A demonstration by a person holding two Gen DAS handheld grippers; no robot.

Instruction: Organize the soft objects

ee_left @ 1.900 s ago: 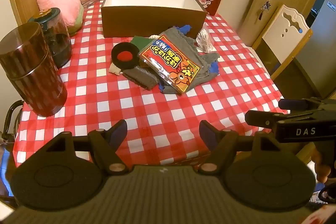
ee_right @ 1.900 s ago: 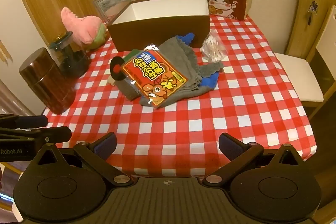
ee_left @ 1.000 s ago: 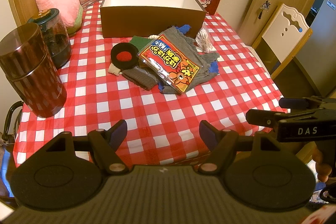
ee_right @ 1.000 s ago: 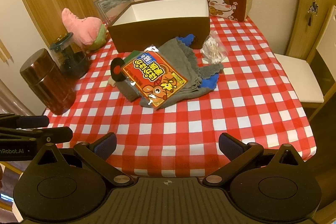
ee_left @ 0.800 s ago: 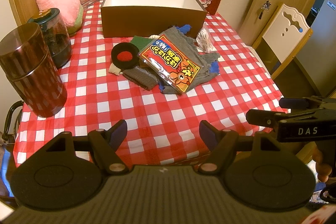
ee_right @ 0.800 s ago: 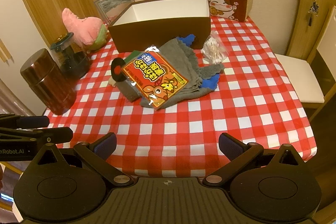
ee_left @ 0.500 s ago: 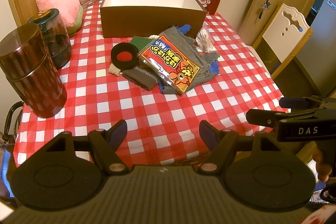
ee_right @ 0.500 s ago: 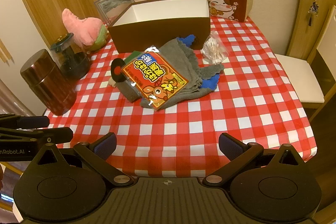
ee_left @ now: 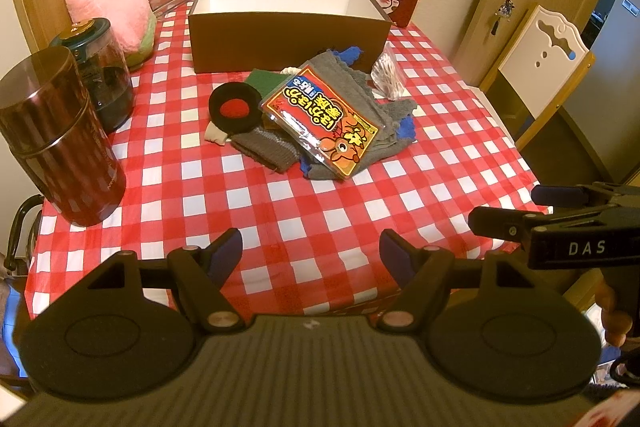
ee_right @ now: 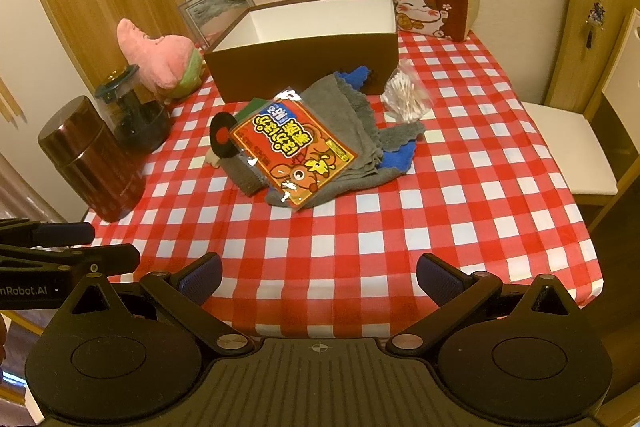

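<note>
**Nothing moved yet: both grippers parked, pile untouched**

Over the last two seconds, almost no change. Same framing in both wrist views, only a slight drift of the cameras; pile and box exactly where they were. So: task not begun, and no item yet chosen.

Left gripper (ee_left: pixel 310 253) hovering low over the near edge of the bench (ee_left: pixel 280 211), fingers spread wide, holding nothing. Right gripper (ee_right: pixel 318 277) likewise at the near edge, spread wide and empty, well apart from the goods.

Soft things heaped mid-bench, just in front of the open brown box (ee_left: pixel 288 39): a grey towel (ee_right: pixel 352 115) with blue cloth (ee_right: pixel 400 153) showing beneath, a glossy red-and-yellow packet (ee_right: pixel 292 151) lying on top of the towel, a knitted grey piece (ee_left: pixel 264 147) partly under the packet, a black round pad with a red centre (ee_left: pixel 234 107) leaning at the left of the heap, something green (ee_left: pixel 266 79) tucked behind. Bag of cotton swabs (ee_right: pixel 406 93) just beside the towel, near the box's right corner. Box interior white and, as far as visible, empty.

Off to the left, clear of the pile: brown canister (ee_left: pixel 56 143), dark jar (ee_left: pixel 104 75), pink plush (ee_left: pixel 114 15).

Likely next: reach forward for the top item, probably the packet, since it pins the towel. Slippery film, so a pinch at an edge looks safer than at the flat face.
</note>
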